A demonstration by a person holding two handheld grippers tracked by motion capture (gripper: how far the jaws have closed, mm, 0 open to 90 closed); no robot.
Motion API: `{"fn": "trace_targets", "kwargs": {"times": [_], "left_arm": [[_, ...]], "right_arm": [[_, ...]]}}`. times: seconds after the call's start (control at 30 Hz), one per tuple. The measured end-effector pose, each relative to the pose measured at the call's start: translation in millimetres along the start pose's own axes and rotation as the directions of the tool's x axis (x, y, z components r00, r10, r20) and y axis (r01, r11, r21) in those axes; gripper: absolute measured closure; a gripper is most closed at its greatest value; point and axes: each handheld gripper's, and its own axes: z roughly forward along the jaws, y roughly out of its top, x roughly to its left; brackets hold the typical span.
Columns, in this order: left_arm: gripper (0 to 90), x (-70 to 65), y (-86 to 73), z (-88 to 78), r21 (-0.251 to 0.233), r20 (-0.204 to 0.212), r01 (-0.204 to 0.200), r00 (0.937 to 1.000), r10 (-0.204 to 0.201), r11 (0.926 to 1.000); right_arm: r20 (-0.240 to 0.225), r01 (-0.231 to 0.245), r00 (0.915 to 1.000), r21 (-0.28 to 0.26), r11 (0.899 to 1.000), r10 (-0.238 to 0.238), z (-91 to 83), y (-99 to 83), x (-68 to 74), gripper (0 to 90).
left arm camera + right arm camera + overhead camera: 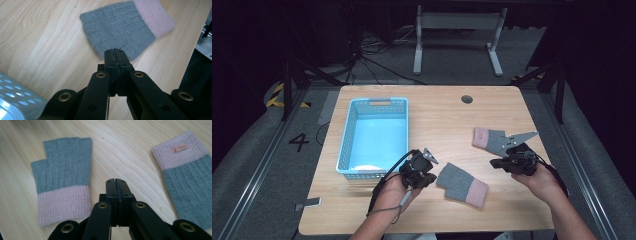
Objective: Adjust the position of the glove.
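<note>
Two grey fingerless gloves with pink cuffs lie flat on the wooden table. One glove (pixel 462 185) (pixel 125 27) (pixel 62 177) lies near the front, between my two hands. The other glove (pixel 492 140) (pixel 187 180) lies farther back on the right, with a small label on its cuff. My left gripper (pixel 431 178) (pixel 115 51) is shut and empty, its tips right at the finger end of the near glove. Between the two gloves, my right gripper (pixel 494 162) (pixel 116 181) points left over bare wood, jaws shut with nothing in them.
A light blue plastic basket (pixel 347 140) (pixel 15 100) stands on the left half of the table (pixel 437 115), just left of my left hand. A round cable hole (pixel 467 99) sits near the back edge. Beyond the table are a desk frame and cables on the floor.
</note>
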Motion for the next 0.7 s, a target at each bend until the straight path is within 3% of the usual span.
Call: {"fn": "trace_targets", "kwargs": {"times": [0.13, 0.33, 0.47, 0.7], "left_arm": [[89.7, -2.0, 2.7, 1.0, -0.009, 0.02, -0.004, 0.9998, 0.004, 0.9999], [89.7, -6.5, 8.4, 8.4, 0.011, 0.025, -0.053, 0.9983, 0.052, 0.9985], [89.6, -5.5, 10.9, 8.9, 0.002, 0.029, -0.048, 0.9984, 0.048, 0.9989], [89.4, -5.3, 15.0, 12.2, 0.014, 0.021, -0.059, 0.9981, 0.059, 0.9982]], "right_arm": [[-0.009, 0.021, 0.9997, 0.009, 1.0, -0.021, 0.5, 0.1, 5.0, 89.5], [-0.054, 0.075, 0.9958, 0.011, 0.997, -0.074, -0.1, -0.5, 17.6, 89.4], [-0.052, 0.112, 0.9922, -0.011, 0.994, -0.113, 1.7, 1.2, 32.5, 89.4], [-0.096, 0.14, 0.986, 0.022, 0.99, -0.137, 9.4, 1.3, 48.2, 89.3]]}}
